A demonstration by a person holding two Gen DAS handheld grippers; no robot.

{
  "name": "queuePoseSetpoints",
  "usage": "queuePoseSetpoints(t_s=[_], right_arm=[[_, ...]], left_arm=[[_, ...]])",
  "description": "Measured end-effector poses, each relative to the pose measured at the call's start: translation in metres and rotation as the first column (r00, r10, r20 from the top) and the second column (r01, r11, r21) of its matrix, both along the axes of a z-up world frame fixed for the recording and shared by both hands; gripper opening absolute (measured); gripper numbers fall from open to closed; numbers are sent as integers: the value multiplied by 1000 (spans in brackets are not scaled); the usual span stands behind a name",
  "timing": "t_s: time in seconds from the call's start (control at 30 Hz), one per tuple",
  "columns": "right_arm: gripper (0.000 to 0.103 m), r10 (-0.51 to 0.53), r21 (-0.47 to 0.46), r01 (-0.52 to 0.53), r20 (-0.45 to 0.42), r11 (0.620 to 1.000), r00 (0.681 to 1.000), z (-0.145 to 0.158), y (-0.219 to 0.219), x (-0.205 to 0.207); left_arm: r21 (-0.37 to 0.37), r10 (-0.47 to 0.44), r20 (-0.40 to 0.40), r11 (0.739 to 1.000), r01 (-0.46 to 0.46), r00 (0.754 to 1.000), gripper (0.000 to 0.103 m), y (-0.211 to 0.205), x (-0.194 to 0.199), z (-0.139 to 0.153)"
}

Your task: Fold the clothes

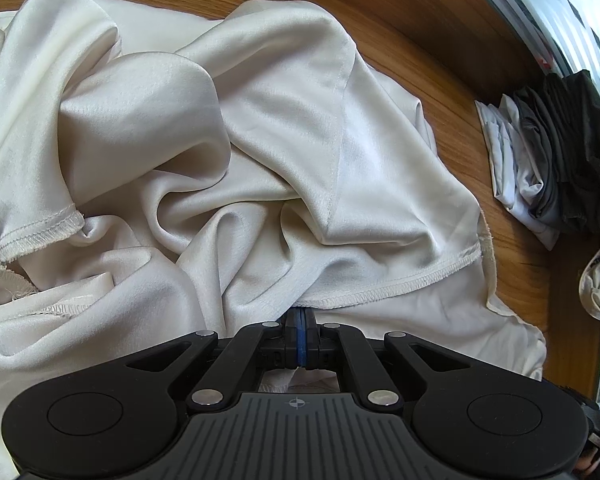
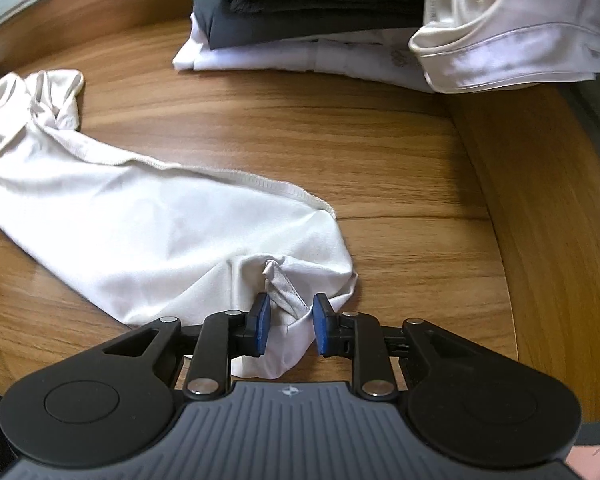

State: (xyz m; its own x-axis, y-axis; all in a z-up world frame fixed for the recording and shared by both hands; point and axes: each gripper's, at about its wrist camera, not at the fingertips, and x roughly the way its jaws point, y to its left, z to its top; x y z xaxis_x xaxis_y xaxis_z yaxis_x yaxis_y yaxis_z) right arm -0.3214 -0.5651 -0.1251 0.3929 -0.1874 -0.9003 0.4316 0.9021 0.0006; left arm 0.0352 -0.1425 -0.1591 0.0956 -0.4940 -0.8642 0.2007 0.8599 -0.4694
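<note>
Left wrist view shows the cream garment (image 1: 228, 152) heaped in loose folds on the wooden table (image 1: 452, 92), not yet laid flat. The left gripper (image 1: 299, 322) is pressed together, pinching its hem. The right gripper (image 2: 288, 320) stands spread, a bunched corner of the cloth between its pads, unclamped. A stack of folded clothes (image 2: 300, 16) lies well apart, so some pieces look finished; this one seems barely begun.
</note>
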Motion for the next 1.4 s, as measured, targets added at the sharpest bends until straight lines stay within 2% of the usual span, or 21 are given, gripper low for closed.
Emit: queuePoseSetpoints(t_s=[0.13,0.27,0.47,0.63,0.8,0.9,0.97,1.07,1.17,1.3,1.4], right_arm=[[25,-19,32,19,1,999,1000,-4,-7,1],[8,-40,-2,40,-8,999,999,-1,-10,1],[7,-108,-71,106,-24,992,994,8,-26,-14],[7,-79,-146,71,-50,987,996,17,-26,-15],[6,-78,-141,76,-4,987,997,30,-24,-9],[6,-52,-106,58,51,993,997,42,-17,1],[6,-28,-67,35,93,997,995,49,-9,13],[6,17,7,-18,152,1000,988,55,7,37],[6,112,30,-119,192,992,975,58,33,70],[6,249,59,-270,242,961,938,59,68,114],[6,367,70,-398,268,915,891,55,101,147]], left_arm=[[1,1,4,1000,-1,1000,5,0,-1,1],[3,3,6,1000,-3,1000,5,0,-1,1],[23,-7,12,1000,7,1000,5,-4,-2,2],[28,-12,12,1000,12,1000,5,-6,-2,2],[53,-17,16,998,16,1000,4,-10,-3,5],[90,-69,39,994,65,997,7,-21,-9,14],[94,-110,65,990,104,992,14,-30,-15,24],[69,-147,98,988,140,984,16,-40,-22,42],[29,-154,118,988,151,981,20,-47,-27,58],[-19,-138,122,990,141,983,23,-50,-32,70],[-39,-118,120,992,123,986,25,-48,-35,74]])
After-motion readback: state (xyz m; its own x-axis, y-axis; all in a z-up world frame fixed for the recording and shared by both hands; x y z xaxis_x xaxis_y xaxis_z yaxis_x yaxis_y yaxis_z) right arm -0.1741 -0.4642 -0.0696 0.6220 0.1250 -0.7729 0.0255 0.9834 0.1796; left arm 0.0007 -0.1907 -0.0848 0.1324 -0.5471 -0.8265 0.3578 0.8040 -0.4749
